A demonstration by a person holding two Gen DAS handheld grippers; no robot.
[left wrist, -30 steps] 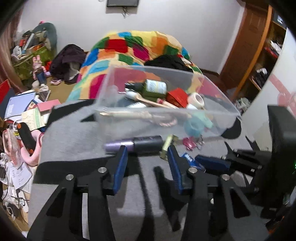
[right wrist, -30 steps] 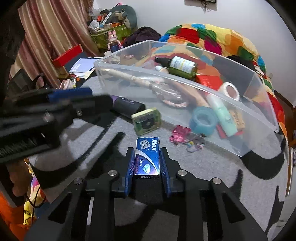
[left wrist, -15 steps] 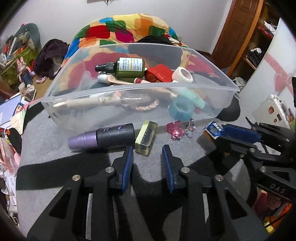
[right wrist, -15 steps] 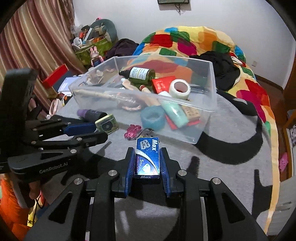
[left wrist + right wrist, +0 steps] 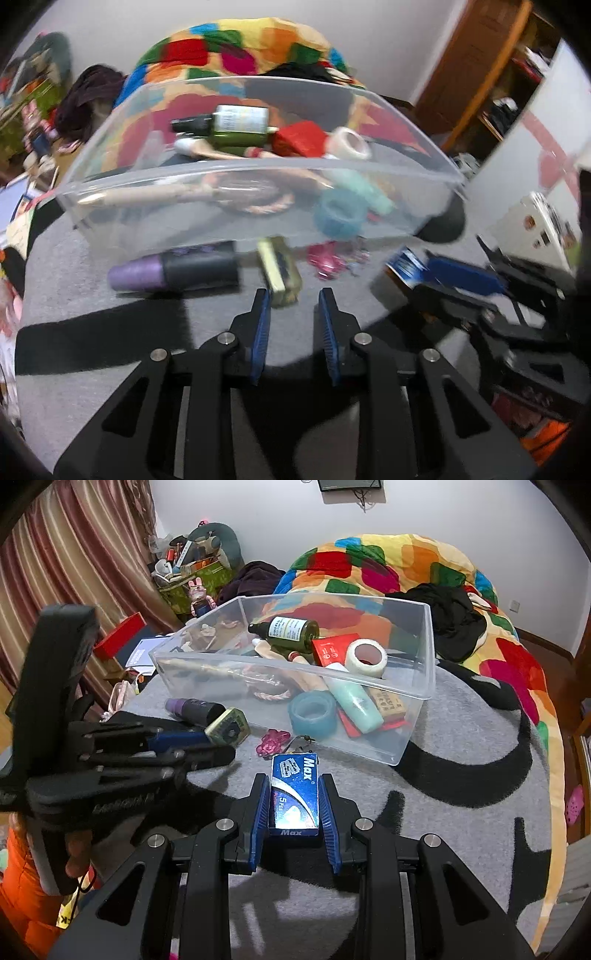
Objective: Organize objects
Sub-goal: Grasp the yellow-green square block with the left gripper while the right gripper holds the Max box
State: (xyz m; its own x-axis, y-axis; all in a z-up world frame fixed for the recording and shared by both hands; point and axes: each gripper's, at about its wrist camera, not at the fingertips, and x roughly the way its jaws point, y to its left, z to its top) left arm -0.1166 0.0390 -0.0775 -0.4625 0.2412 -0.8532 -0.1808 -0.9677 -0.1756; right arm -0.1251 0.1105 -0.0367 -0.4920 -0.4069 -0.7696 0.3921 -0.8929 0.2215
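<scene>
1. The right gripper [image 5: 293,801] clamps a flat blue cardboard box [image 5: 294,794] between its ribbed blue fingers [image 5: 259,808].
2. The left gripper [image 5: 291,317] is closing with nothing between its fingers; the small yellow-green block [image 5: 279,271] lies just beyond its tips.
3. The clear plastic bin [image 5: 410,716] stands on the fuzzy grey and black blanket [image 5: 461,794], with the box in front of it.
4. A purple and black cylinder [image 5: 173,271] lies beside the block.
</scene>
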